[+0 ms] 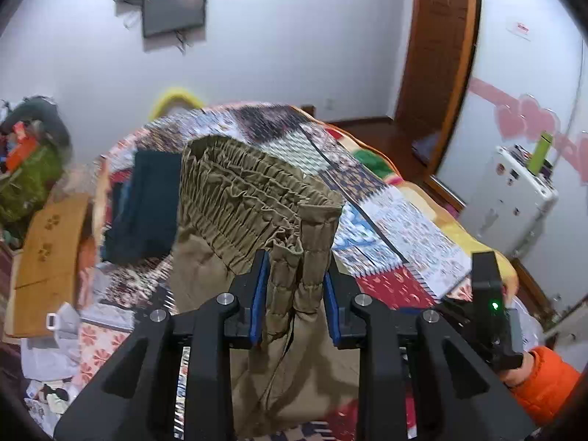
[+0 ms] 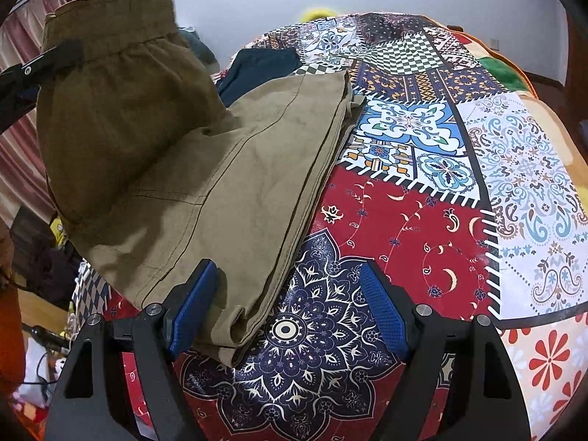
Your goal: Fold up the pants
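Note:
The olive-khaki pants (image 2: 205,169) lie folded lengthwise on the patchwork bed cover (image 2: 422,220). My left gripper (image 1: 294,294) is shut on the gathered elastic waistband (image 1: 257,191) and holds it lifted above the bed; it also shows in the right wrist view (image 2: 55,58) at the upper left. My right gripper (image 2: 290,305) is open and empty, low over the bed at the near end of the pants, with its left pad (image 2: 191,312) over the fabric's edge. In the left wrist view the right gripper (image 1: 488,294) shows at the right, held by a hand in an orange sleeve.
A dark blue folded garment (image 1: 143,205) lies on the bed beyond the pants. A white appliance (image 1: 514,205) stands right of the bed, a wooden door (image 1: 437,47) behind it. Clutter and a wooden board (image 1: 47,257) sit at the left. A screen (image 1: 172,7) hangs on the wall.

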The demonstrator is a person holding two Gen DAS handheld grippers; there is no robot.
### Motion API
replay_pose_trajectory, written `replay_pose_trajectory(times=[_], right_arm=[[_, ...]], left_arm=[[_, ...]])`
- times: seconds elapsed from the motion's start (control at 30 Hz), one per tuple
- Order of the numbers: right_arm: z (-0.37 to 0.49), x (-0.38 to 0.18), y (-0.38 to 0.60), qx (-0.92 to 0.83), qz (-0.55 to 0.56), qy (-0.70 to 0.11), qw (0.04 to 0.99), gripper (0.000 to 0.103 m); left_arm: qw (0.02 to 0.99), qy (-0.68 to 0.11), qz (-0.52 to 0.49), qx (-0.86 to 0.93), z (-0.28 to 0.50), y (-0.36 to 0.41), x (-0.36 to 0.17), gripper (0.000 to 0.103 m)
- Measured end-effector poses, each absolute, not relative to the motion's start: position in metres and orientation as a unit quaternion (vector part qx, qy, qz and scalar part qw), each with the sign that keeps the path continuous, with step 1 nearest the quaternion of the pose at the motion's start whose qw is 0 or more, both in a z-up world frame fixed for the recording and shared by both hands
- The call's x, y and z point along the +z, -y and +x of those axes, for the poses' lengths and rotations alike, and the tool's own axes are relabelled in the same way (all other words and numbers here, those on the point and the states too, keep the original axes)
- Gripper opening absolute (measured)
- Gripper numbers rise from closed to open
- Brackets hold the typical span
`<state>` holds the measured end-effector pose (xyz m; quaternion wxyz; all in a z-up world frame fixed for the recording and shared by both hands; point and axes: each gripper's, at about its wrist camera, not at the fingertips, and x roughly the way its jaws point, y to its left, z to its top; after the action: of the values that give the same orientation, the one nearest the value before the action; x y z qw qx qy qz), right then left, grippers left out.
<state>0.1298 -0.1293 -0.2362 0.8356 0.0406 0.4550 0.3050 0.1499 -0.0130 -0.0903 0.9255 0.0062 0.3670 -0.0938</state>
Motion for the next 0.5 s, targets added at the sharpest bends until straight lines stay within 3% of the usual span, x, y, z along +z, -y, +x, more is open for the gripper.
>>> replay_pose_trajectory(times=[0.1, 0.2, 0.33, 0.5], right_arm=[[0.13, -0.236, 0.129, 0.306, 0.042, -0.455, 0.835, 0.077], [0.13, -0.236, 0.129, 0.306, 0.044, -0.455, 0.835, 0.077], [0.131, -0.235, 0.13, 0.306, 0.045, -0.454, 0.836, 0.077], [0.129, -0.233, 0.131, 0.305, 0.043, -0.451, 0.838, 0.077]], left_arm=[[0.921, -0.374, 0.023, -0.106, 0.145, 0.022, -0.095, 0.029], [0.916, -0.381, 0.04, -0.117, 0.141, 0.028, -0.097, 0.039], [0.914, -0.383, 0.026, -0.134, 0.136, 0.026, -0.095, 0.064], [0.928, -0.356, 0.03, -0.108, 0.132, 0.013, -0.082, 0.076]])
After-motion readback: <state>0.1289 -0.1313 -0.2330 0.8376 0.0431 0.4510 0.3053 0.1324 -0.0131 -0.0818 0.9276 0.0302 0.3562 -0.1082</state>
